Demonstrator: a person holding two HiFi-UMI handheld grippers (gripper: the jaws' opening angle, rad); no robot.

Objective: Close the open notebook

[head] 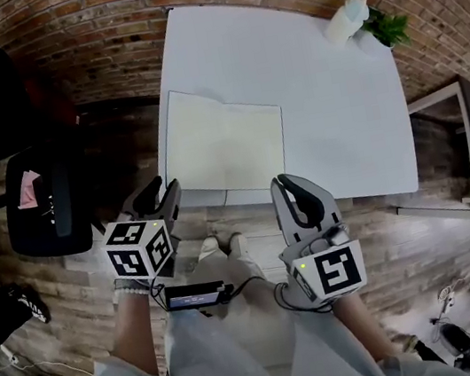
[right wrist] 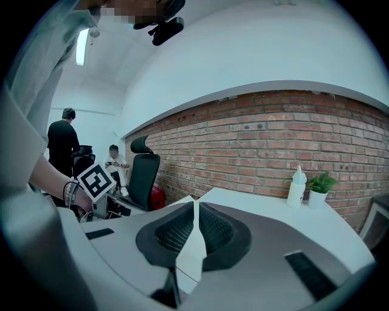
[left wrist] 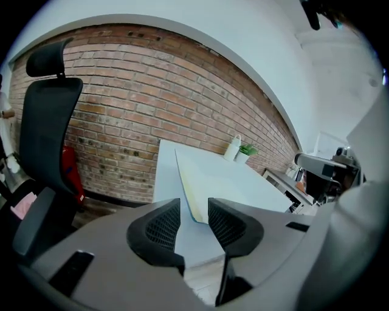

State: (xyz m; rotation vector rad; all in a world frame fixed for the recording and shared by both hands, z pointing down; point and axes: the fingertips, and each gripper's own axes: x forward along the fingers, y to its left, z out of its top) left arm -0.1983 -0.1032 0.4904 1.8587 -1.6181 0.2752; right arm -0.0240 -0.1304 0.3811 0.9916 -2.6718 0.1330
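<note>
Your left tongs [left wrist: 194, 222] stand a little apart, with a narrow gap between the pads and nothing in it; through that gap you look at the near edge of the notebook [left wrist: 206, 182]. Your right tongs [right wrist: 194, 234] are drawn in until only a sliver shows between the pads. They seem to hold nothing, though the white in that slit is hard to place. In the head view both tongs hang in the air short of the near edge of the surface [head: 338, 110]. The left tongs are in front of the notebook's near left corner and the right tongs in front of its near right corner. The notebook lies open and flat, pale pages up, on the near left part of the white surface, close to both the near edge and the left edge. At the far right corner of the surface stand a white bottle [head: 347, 19] and a small potted plant [head: 385, 25], just beside each other and well apart from the notebook. A black office chair [head: 45, 207] stands on the floor to your left, off the surface.
</note>
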